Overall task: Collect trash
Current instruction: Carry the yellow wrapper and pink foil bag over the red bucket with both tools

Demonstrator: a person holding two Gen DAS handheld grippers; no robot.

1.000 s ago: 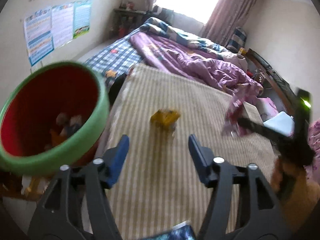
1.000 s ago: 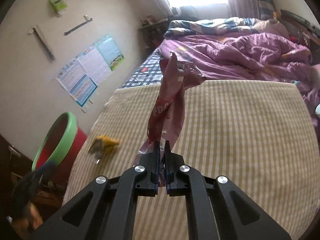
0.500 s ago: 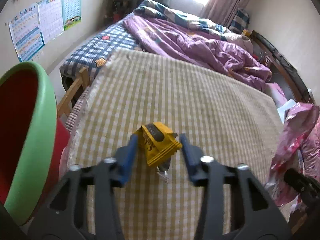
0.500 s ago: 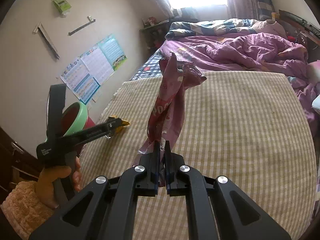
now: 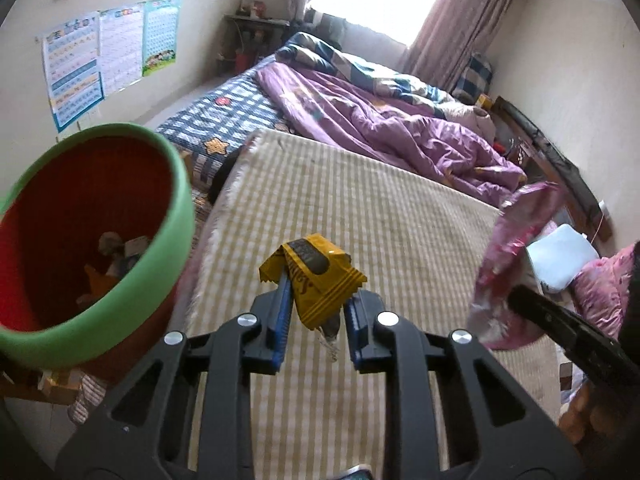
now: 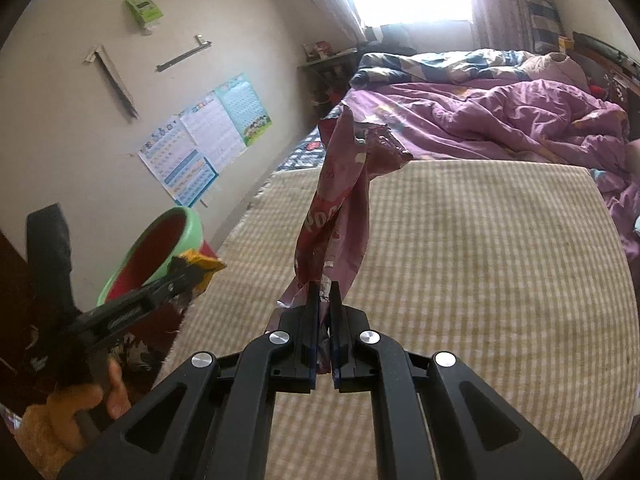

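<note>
Bedroom, daylight thru the window: my two grippers each hold trash over the beige-and-cream checked blanket [image 5: 360,208] covering the near part of the bed. Beyond it lies a rumpled purple duvet [image 5: 384,128]; learning charts [image 5: 108,52] hang on the cream wall at left.

Biggest task item is the red bin w/ green rim [image 5: 176,216], at the blanket's left edge, some scraps visible in its bottom. Next, the pink snack bag [image 6: 340,208]: long, crumpled, torn open at the top, white lettering on a red band. My right gripper [image 6: 325,296] is pinched nearly closed on its lower end, bag standing up above the blanket.

Smallest, the yellow wrapper [image 5: 316,276]: creased foil, dark panel on its face, zigzag-cut ends. My left gripper [image 5: 316,308] clamps it between the blue pads [image 5: 282,320], jaws only partway closed, wrapper lifted off the blanket just right of the bin's rim.
</note>
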